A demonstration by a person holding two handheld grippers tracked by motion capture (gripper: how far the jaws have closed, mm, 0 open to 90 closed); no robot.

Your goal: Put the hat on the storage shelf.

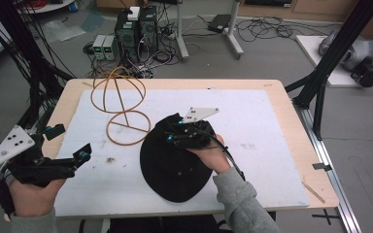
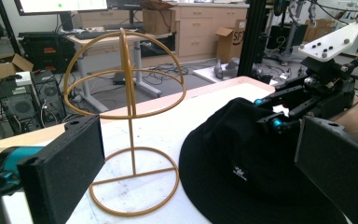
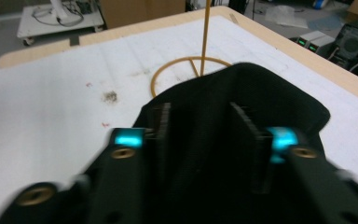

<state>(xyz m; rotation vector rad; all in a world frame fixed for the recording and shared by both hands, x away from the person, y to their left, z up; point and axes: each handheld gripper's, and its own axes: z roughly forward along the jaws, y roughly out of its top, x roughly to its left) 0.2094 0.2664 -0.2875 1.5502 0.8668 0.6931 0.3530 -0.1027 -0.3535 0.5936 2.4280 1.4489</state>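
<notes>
A black bucket hat (image 1: 175,165) lies on the white mat (image 1: 257,121) near the table's front middle. My right gripper (image 1: 172,132) reaches over the hat's far side, and its two jaws pinch a raised fold of the crown (image 3: 200,93) between them. A gold wire hat stand (image 1: 121,104) stands upright just left of and behind the hat, its ring base (image 2: 135,186) close to the brim. Off the mat's left edge my left gripper (image 1: 70,141) hovers open with nothing between its pads (image 2: 65,163), pointing toward the stand and the hat (image 2: 242,163).
The wooden table (image 1: 291,97) ends just beyond the mat on every side. Computer towers and tangled cables (image 1: 136,29) sit on the floor behind. Black frame posts (image 1: 330,58) rise at the right and left. A dirt smudge (image 1: 110,159) marks the mat.
</notes>
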